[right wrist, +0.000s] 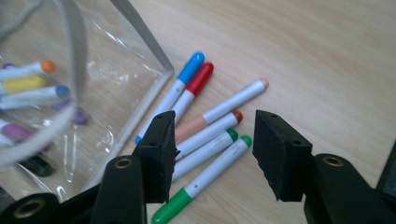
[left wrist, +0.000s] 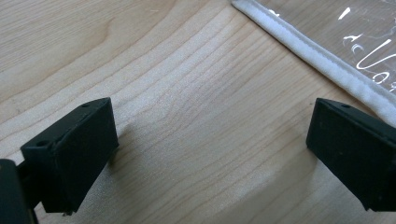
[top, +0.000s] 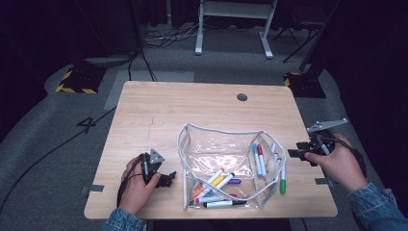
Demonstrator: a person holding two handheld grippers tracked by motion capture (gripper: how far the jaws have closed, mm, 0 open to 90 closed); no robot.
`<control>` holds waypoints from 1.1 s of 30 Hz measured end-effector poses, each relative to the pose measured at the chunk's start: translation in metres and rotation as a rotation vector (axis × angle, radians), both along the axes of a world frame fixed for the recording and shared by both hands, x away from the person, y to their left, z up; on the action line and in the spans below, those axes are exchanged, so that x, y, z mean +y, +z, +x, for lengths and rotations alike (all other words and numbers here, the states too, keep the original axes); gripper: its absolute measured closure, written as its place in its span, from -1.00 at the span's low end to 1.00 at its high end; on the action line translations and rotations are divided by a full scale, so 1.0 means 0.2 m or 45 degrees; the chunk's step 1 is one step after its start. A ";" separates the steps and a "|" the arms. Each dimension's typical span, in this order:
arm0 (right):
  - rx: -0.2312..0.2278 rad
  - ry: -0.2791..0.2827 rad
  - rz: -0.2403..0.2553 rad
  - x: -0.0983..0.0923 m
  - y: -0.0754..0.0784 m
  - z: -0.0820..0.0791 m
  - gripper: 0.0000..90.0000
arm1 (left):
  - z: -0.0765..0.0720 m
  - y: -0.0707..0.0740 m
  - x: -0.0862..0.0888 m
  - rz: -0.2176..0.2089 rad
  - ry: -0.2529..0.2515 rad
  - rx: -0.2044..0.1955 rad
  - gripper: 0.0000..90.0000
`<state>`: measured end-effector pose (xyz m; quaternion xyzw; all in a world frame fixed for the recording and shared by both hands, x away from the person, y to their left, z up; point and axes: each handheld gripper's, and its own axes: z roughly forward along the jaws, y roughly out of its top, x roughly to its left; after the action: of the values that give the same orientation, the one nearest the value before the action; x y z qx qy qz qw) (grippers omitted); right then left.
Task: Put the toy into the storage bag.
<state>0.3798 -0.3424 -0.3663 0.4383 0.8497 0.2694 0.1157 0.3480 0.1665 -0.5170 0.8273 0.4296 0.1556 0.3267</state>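
A clear plastic pouch [top: 219, 131] with white edging stands open at the middle of the wooden table [top: 192, 106], with several markers [top: 216, 180] inside. More markers lie beside its right end, among them a blue one [right wrist: 184, 79], a red one [right wrist: 198, 81] and a green-capped one [right wrist: 210, 172]. My right gripper [right wrist: 215, 144] hovers open just over these loose markers, its jaws pressing on nothing. My left gripper [left wrist: 210, 140] rests low on the table left of the pouch [left wrist: 317, 58], jaws wide open with bare wood between them.
A round cable hole [top: 242, 96] sits near the table's far edge. The green marker [top: 283, 180] lies close to the front right of the table. Beyond the table are grey carpet, cables and a white desk frame [top: 233, 29].
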 end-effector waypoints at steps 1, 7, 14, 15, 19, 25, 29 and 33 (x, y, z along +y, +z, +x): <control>0.011 0.000 -0.009 -0.01 -0.04 0.00 0.12 | 0.00 0.00 0.00 0.000 0.000 0.000 -0.95; 0.109 -0.031 -0.031 -0.02 -0.25 0.00 0.10 | 0.00 0.00 0.00 -0.002 -0.001 0.002 -0.95; 0.194 -0.060 -0.035 -0.04 -0.46 -0.01 0.10 | 0.00 0.00 0.00 0.000 0.000 0.000 -0.95; 0.200 -0.062 -0.029 -0.04 -0.48 -0.01 0.10 | 0.00 0.00 0.00 0.001 0.000 0.000 -0.95; 0.225 -0.079 -0.058 -0.05 -0.53 -0.01 0.21 | 0.00 0.00 0.00 0.003 0.000 -0.002 -0.95; 0.238 -0.174 -0.184 -0.11 -0.53 -0.01 0.68 | 0.00 0.00 0.00 0.007 0.001 -0.004 -0.95; 0.243 -0.231 -0.193 -0.13 -0.53 -0.01 0.71 | 0.00 0.00 0.00 0.002 0.000 -0.001 -0.95; 0.259 -0.251 -0.170 -0.15 -0.52 -0.01 0.71 | 0.00 0.00 0.00 0.002 0.000 -0.001 -0.95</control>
<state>0.3776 -0.3716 -0.4700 0.5358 0.8260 0.1538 0.0838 0.3480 0.1666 -0.5170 0.8276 0.4293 0.1562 0.3261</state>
